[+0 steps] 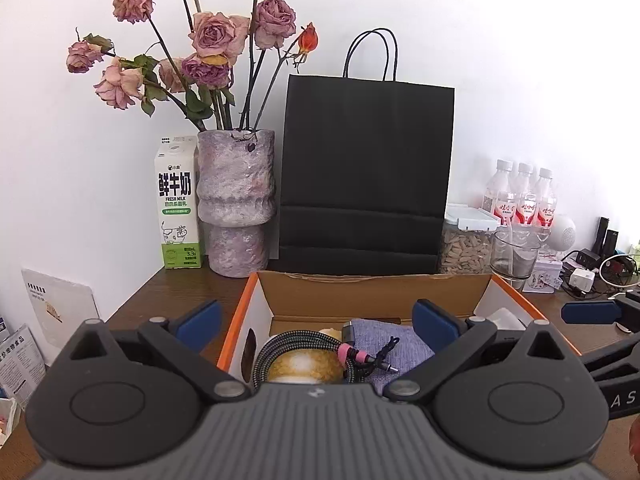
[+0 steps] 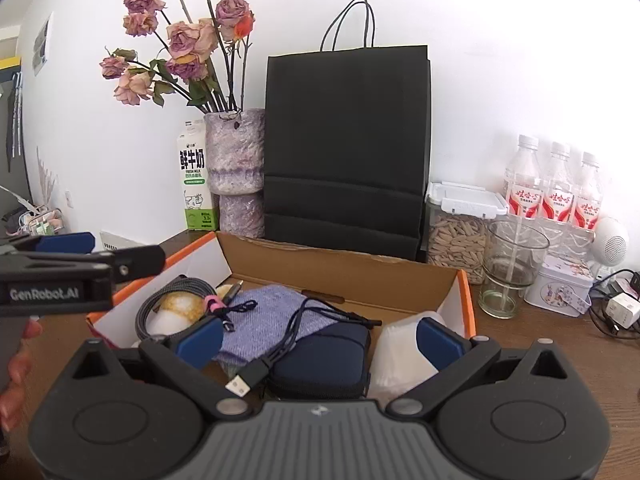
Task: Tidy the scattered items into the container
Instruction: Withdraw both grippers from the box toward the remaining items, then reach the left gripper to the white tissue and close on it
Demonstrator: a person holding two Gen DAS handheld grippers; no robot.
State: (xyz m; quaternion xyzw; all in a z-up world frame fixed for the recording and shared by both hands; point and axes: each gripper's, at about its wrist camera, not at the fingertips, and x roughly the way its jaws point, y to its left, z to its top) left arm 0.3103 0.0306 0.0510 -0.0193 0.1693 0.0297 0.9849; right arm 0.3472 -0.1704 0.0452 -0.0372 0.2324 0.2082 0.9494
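Cardboard box (image 2: 340, 280), orange-edged, is the landmark: inside it are packed a braided cable (image 2: 176, 292), lilac cloth (image 2: 268, 312), navy pouch (image 2: 324, 360) and white lidded tub (image 2: 400, 356). Left gripper (image 1: 316, 320) and right gripper (image 2: 320, 338) are held spread, empty, above its near rim; tidying judged nearly complete

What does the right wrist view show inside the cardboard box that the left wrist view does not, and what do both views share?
Only the right wrist view shows the dark blue zip pouch, the USB plug and the white packet. Only the left wrist view shows the papers left of the table. Both show the cardboard box, braided cable, purple cloth, black bag and vase.
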